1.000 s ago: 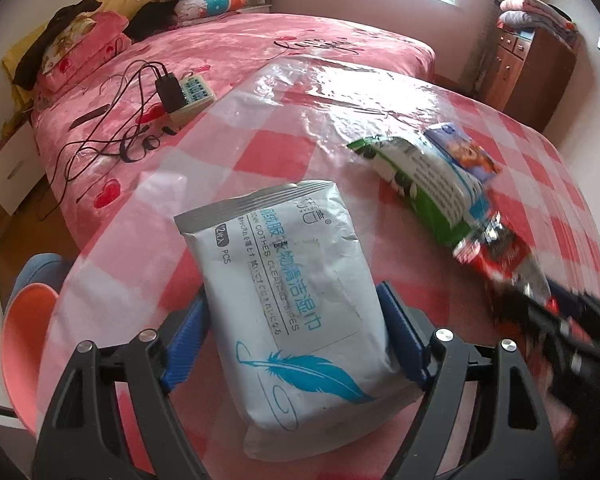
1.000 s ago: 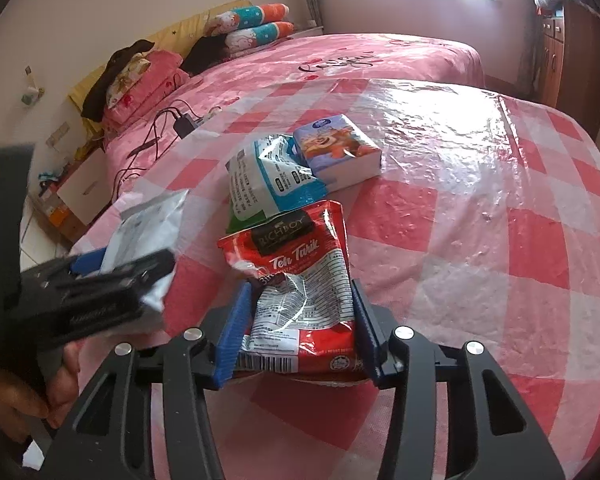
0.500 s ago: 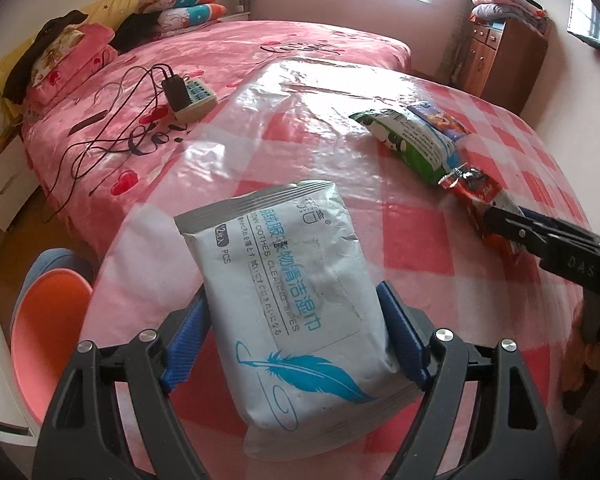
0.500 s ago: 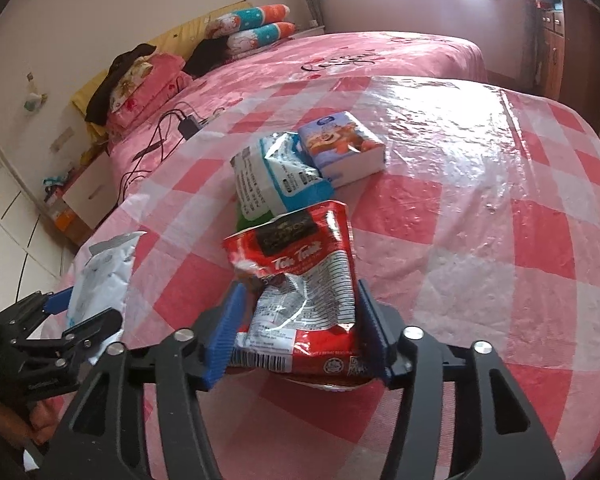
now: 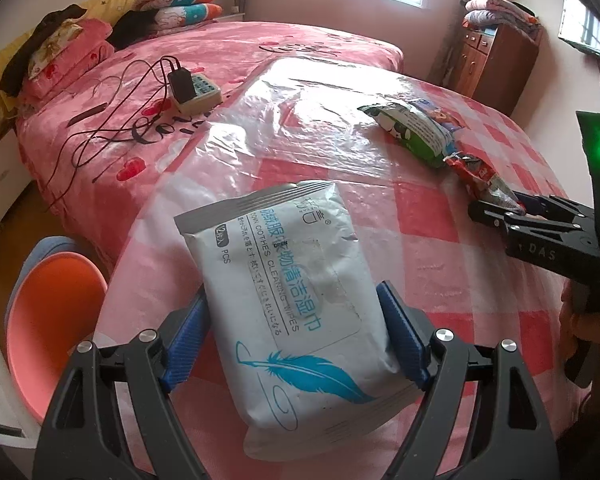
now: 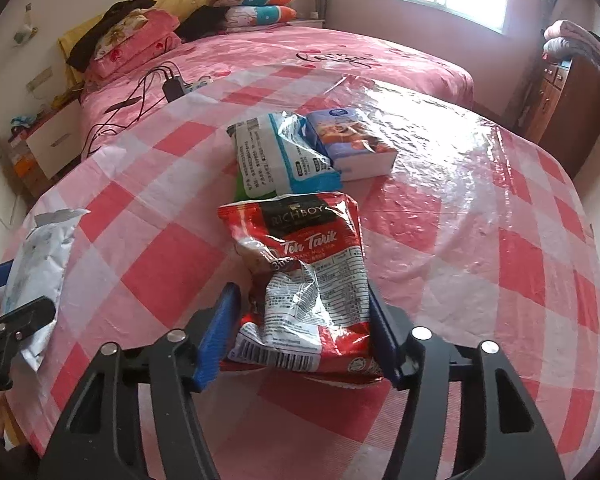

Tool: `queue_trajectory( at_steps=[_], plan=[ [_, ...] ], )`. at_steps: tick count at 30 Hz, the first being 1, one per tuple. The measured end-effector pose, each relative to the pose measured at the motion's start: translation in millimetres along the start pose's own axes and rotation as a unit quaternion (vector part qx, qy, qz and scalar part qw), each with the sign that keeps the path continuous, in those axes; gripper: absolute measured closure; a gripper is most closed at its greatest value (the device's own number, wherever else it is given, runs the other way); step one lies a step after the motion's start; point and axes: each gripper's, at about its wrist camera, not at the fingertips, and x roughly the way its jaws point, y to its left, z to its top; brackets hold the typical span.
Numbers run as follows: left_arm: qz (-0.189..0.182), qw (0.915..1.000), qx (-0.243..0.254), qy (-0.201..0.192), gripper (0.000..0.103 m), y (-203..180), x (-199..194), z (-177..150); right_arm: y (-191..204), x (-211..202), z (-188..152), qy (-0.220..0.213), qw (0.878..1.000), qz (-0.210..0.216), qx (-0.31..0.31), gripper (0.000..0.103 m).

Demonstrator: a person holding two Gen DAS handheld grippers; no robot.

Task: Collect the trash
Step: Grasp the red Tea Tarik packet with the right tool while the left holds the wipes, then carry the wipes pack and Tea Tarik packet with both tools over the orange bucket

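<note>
A white wipes pack (image 5: 276, 248) with a blue feather print sits between the blue pads of my left gripper (image 5: 292, 294), which is shut on its sides above the table's near-left edge. The same wipes pack (image 6: 36, 256) shows at the far left of the right wrist view. A crumpled red tea packet (image 6: 312, 248) lies between the pads of my right gripper (image 6: 302, 292). Its jaws are closing on the packet, and both pads touch its sides. In the left wrist view the red tea packet (image 5: 476, 168) sticks out of the right gripper (image 5: 512, 208).
A green and white snack bag (image 6: 272, 156) and a blue tissue box (image 6: 348, 140) lie mid-table on the pink checked cloth (image 6: 480, 220). An orange tub (image 5: 48, 304) stands on the floor at the left. Behind are a bed (image 5: 300, 48) with a power strip (image 5: 196, 92), and a wooden cabinet (image 5: 496, 64).
My left gripper carried the wipes pack leftward, away from the right gripper and toward the table edge. The right gripper rolled a little, its jaws widening slightly around the red packet.
</note>
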Motion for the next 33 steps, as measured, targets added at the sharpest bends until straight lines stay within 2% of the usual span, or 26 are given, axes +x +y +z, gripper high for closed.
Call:
queue_trajectory(
  at_steps=[5, 9, 22, 26, 33],
  plan=[
    [-0.011, 0.9999, -0.001, -0.004, 0.022, 5.5, -3.3, -6.3, 8.5, -5.5, -3.2, -0.010, 1.000, -0.021, -0.015, 0.053],
    [-0.023, 0.9997, -0.006, -0.009, 0.022, 11.7, -6.7, -10.2, 9.8, -12.2, -9.7, -0.015, 1.000, -0.018, -0.003, 0.055],
    [-0.041, 0.9984, -0.017, -0.033, 0.022, 33.8, -24.0, -18.6, 29.7, -34.5, -16.1, -0.021, 0.998, 0.050, 0.038, 0.056],
    [-0.042, 0.9978, -0.029, -0.042, 0.022, 47.4, -31.9, -19.9, 49.5, -44.7, -8.4, -0.028, 0.996, 0.080, 0.034, 0.056],
    [-0.024, 0.9967, -0.053, -0.056, 0.022, 76.7, -46.5, -25.4, 107.5, -54.6, 9.7, -0.027, 0.989, 0.144, -0.001, 0.056]
  ],
)
